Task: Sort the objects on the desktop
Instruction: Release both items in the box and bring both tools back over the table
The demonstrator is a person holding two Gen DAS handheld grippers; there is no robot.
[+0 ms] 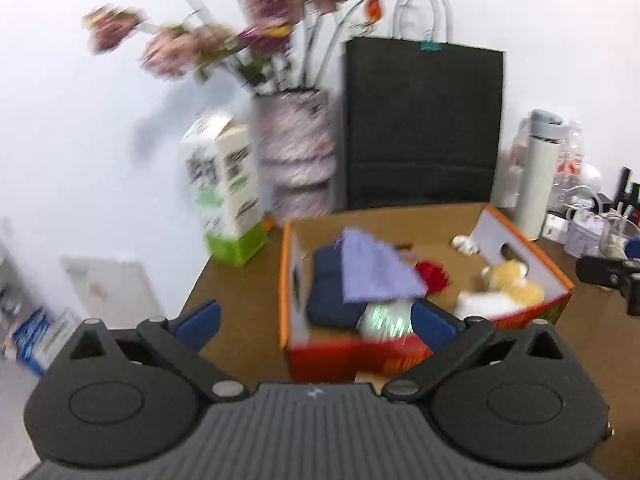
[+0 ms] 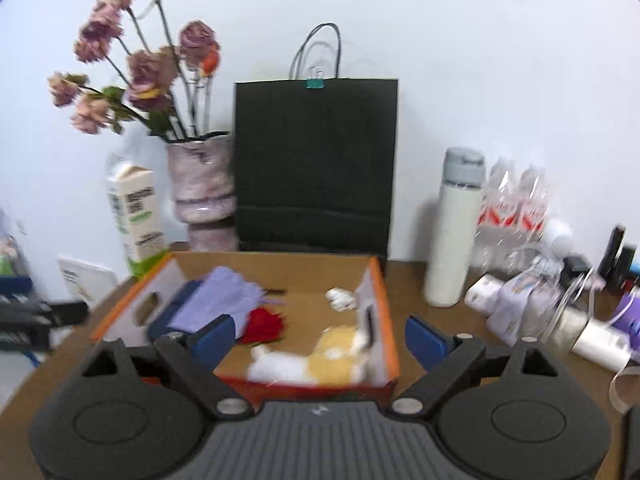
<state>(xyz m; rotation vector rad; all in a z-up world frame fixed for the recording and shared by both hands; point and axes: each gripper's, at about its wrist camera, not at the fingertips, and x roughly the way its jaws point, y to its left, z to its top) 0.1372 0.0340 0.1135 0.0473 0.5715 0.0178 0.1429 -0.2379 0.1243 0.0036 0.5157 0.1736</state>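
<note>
The orange-rimmed cardboard box (image 2: 384, 304) sits open-topped on the brown desk (image 2: 432, 320), its back edge just in front of the black paper bag (image 2: 316, 160). Left of the box stand a milk carton (image 2: 138, 216) and a vase of dried roses (image 2: 200, 184); right of it a white bottle (image 2: 454, 232), then a crowd of wrapped packets and rolls. The desk's left edge falls away just beyond the carton. Bare desk shows between the box and the bottle.

Inside the box lie a lilac cloth (image 2: 224, 304) over a navy item, a red flower (image 2: 264, 326) at the middle, and a yellow-and-white plush toy (image 2: 320, 362) against the right wall.

The left gripper (image 1: 316, 322) and right gripper (image 2: 318, 338) both hover at the box's near edge, fingers spread wide, holding nothing.
</note>
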